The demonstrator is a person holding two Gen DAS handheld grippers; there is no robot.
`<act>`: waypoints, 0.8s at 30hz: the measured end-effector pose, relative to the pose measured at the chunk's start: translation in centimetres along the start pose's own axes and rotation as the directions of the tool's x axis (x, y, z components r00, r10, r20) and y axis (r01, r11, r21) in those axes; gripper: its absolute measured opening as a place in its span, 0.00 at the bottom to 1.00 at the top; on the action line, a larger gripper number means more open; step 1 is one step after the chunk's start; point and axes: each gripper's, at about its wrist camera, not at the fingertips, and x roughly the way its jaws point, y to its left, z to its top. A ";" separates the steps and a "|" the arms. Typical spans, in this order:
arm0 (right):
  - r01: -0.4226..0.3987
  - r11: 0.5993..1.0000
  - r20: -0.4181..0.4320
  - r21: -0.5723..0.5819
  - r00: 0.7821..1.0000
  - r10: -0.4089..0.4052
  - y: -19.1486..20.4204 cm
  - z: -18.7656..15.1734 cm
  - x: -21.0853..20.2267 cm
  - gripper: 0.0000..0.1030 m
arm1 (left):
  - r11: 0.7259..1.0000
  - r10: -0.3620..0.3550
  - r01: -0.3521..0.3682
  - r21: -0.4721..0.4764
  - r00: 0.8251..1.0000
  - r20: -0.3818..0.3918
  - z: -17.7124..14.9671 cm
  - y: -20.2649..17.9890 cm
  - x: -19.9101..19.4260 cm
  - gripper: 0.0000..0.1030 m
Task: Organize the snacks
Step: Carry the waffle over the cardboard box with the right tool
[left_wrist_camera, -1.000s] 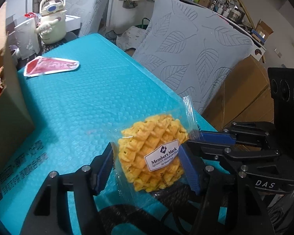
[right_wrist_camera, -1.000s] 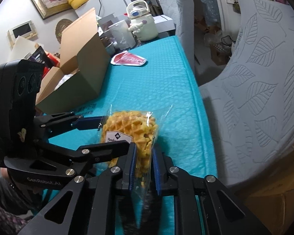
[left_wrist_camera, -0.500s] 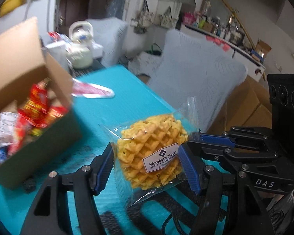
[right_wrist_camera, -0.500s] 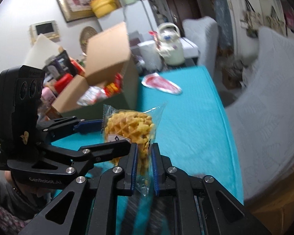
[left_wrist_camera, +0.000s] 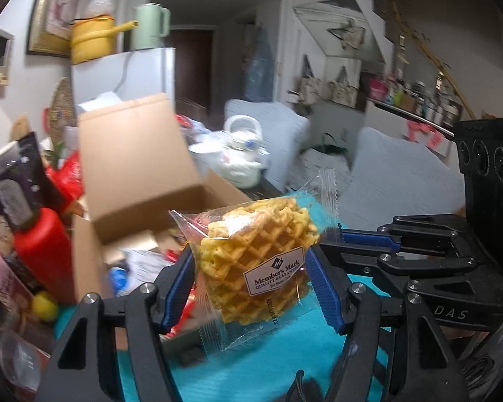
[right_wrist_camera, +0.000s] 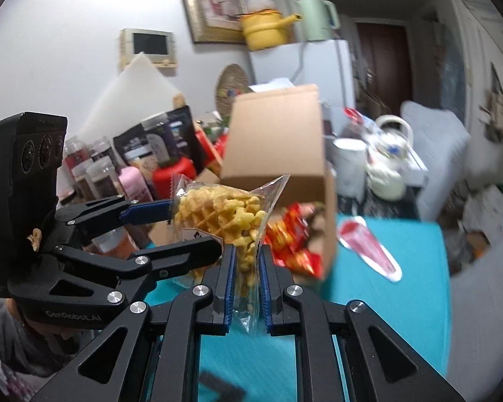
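A clear packet of yellow waffles point(left_wrist_camera: 255, 258) with a white label hangs above the teal table point(left_wrist_camera: 285, 361). My left gripper point(left_wrist_camera: 251, 288) is shut on its two sides. My right gripper point(right_wrist_camera: 246, 281) is shut on the packet's edge point(right_wrist_camera: 224, 214) and comes in from the right in the left wrist view point(left_wrist_camera: 332, 244). In the right wrist view the left gripper point(right_wrist_camera: 194, 231) reaches in from the left. Just behind the packet stands an open cardboard box point(left_wrist_camera: 134, 167), its flap up, with red snack packets point(right_wrist_camera: 291, 238) inside.
A flat red packet point(right_wrist_camera: 369, 248) lies on the table right of the box. A white kettle point(left_wrist_camera: 241, 154) and white mug point(right_wrist_camera: 348, 164) stand behind. A red bottle point(left_wrist_camera: 40, 244) and jars point(right_wrist_camera: 97, 174) crowd the left. Grey chairs point(left_wrist_camera: 395, 174) line the right.
Both grippers have risen with the waffle packet and swung left, from the table's open part to just in front of the box. Both grips are unchanged.
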 end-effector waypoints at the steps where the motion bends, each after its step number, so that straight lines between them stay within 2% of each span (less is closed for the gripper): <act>1: -0.009 1.000 0.001 -0.005 1.000 0.009 0.2 0.5 0.6 0.13 | 1.000 0.010 -0.010 -0.007 1.000 0.007 0.3 0.8 0.0 0.63; 9: -0.074 0.997 -0.027 -0.037 0.997 0.073 -0.1 3.2 7.0 0.13 | 0.995 0.094 -0.094 -0.036 0.995 0.014 1.6 5.5 2.5 0.63; 16: -0.069 0.997 -0.102 -0.021 0.993 0.066 -2.1 3.6 12.5 0.13 | 0.990 0.111 -0.118 -0.081 0.990 -0.083 1.4 9.1 7.6 0.63; 24: -0.037 0.999 -0.167 -0.007 0.985 0.035 -3.8 2.4 15.2 0.12 | 0.987 0.084 -0.105 -0.119 0.982 -0.170 0.1 10.5 11.4 0.63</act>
